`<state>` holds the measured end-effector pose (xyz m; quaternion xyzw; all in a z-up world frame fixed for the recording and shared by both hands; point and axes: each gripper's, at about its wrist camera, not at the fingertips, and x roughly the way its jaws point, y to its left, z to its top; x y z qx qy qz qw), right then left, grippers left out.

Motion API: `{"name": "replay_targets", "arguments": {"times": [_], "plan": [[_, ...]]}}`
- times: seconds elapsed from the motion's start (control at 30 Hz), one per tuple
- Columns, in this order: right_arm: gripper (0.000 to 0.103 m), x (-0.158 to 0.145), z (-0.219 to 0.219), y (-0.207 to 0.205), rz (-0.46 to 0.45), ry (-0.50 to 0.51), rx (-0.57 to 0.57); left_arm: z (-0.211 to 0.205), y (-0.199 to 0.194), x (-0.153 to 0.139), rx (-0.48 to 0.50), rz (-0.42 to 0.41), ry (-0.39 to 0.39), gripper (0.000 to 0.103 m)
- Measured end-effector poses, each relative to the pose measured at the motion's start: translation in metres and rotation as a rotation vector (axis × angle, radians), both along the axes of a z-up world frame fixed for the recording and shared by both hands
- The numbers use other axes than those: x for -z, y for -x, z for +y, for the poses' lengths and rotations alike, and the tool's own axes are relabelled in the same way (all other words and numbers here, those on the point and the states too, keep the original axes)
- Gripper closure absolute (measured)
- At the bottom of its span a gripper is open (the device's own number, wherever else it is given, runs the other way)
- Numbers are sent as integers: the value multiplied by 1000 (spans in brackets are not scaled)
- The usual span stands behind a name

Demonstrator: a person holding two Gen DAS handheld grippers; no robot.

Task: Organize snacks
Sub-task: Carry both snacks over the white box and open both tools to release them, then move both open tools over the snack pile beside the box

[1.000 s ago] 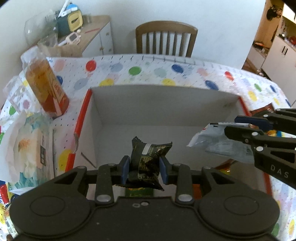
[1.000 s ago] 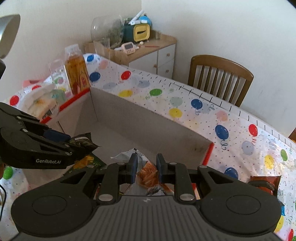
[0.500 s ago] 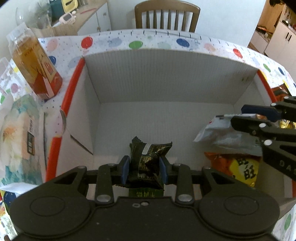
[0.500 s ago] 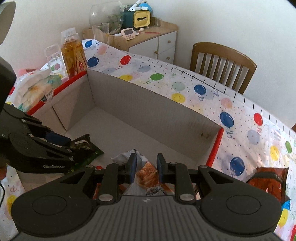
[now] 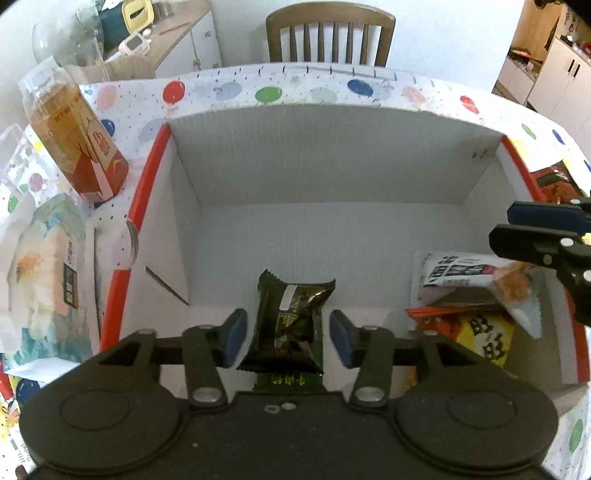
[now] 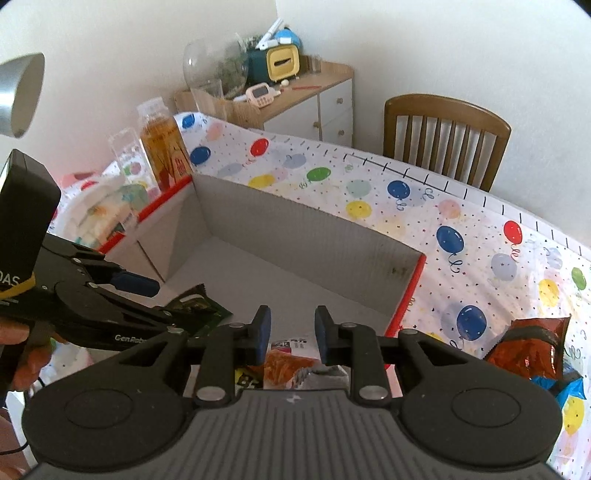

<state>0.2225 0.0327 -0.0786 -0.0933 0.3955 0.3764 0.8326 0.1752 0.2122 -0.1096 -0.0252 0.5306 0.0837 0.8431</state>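
- I work over a table under a white cloth [image 5: 306, 83] printed with coloured balloons; a wooden chair [image 5: 330, 35] stands at its far edge against a pale wall, and a low wooden cabinet [image 6: 314, 96] crowded with small objects sits in the corner.
- An open cardboard box [image 5: 332, 158], pale inside with red edges, takes up the middle of the table.
- My left gripper [image 5: 287, 336] has just been opening: its blue pads stand clear on both sides of the dark snack packet [image 5: 290, 314], which is between them but not pinched.
- That packet is glossy black-green foil with crimped ends and a small white label, upright near the front wall inside the box.
- My right gripper [image 6: 291, 334] stands slightly apart with nothing between its pads, above the box's right front corner.
- There, a white packet with dark lettering [image 5: 458, 273] lies on a yellow one [image 5: 484, 332].
- On the cloth outside: one red-orange snack bag [image 6: 532, 345] right of the box, one bottle of amber drink [image 5: 74, 136] and one floral tissue pack [image 5: 44, 273] to the left.
- Count: three packets in the box, one chair, two grippers.
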Motion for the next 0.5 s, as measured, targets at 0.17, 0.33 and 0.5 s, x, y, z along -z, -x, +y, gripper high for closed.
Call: {"name": "replay_targets", "arguments": {"times": [0.17, 0.33, 0.5], "plan": [[73, -14, -15, 7, -12, -46, 15, -10, 7, -15, 11, -40, -5, 50], [39, -30, -32, 18, -61, -98, 25, -23, 15, -34, 22, -89, -2, 47], [39, -42, -51, 24, -71, -131, 26, -40, 20, -52, 42, -142, 2, 45]]}}
